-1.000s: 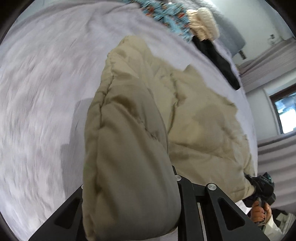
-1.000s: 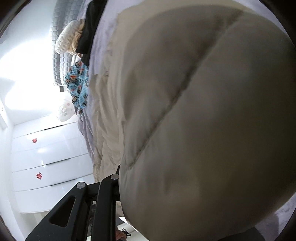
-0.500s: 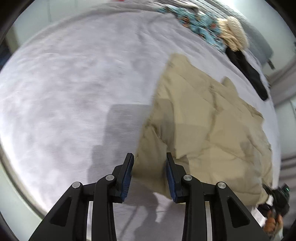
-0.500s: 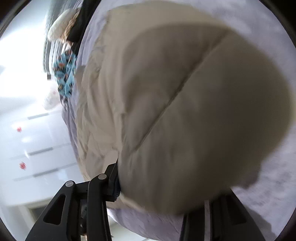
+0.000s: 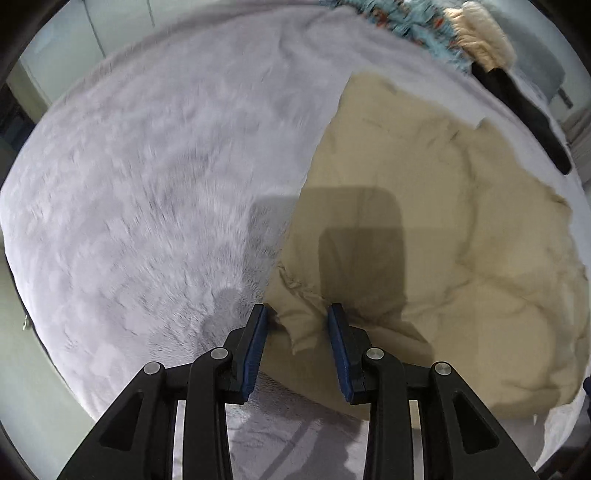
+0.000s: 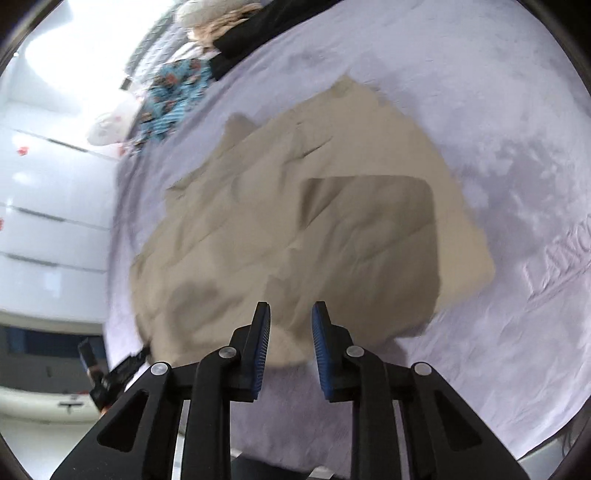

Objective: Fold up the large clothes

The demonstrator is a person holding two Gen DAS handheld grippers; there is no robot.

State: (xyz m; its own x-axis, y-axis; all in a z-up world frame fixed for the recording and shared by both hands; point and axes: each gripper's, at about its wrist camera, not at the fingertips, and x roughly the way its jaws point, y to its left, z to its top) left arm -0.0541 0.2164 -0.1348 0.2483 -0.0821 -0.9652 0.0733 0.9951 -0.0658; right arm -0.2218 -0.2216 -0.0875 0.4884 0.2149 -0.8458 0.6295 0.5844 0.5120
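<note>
Left gripper (image 5: 297,325): jaws parted to a narrow gap, blue pads bare, poised above the near left corner of the beige padded garment (image 5: 424,240); a small fold of that corner seen between the fingertips, no pad pressing on it. Jaws opened within the last second, nothing clamped.

Right gripper (image 6: 290,321): jaws at a narrow gap after closing in the last half second, nothing between the pads, held clear above the near edge of the beige padded garment (image 6: 314,206).

Garment: laid flat and rumpled on the pale grey bedspread (image 5: 147,203), folded over on itself, square shadows of both rigs cast across its surface. Lettering on the bedspread visible at the right edge of the right wrist view.

Far side of the bed: black garment (image 5: 524,110), cream knitted item (image 5: 480,33) and blue patterned cloth (image 5: 406,18), well apart from the beige piece.

Beyond the bed, left in the right wrist view: white cabinet fronts (image 6: 44,184).
</note>
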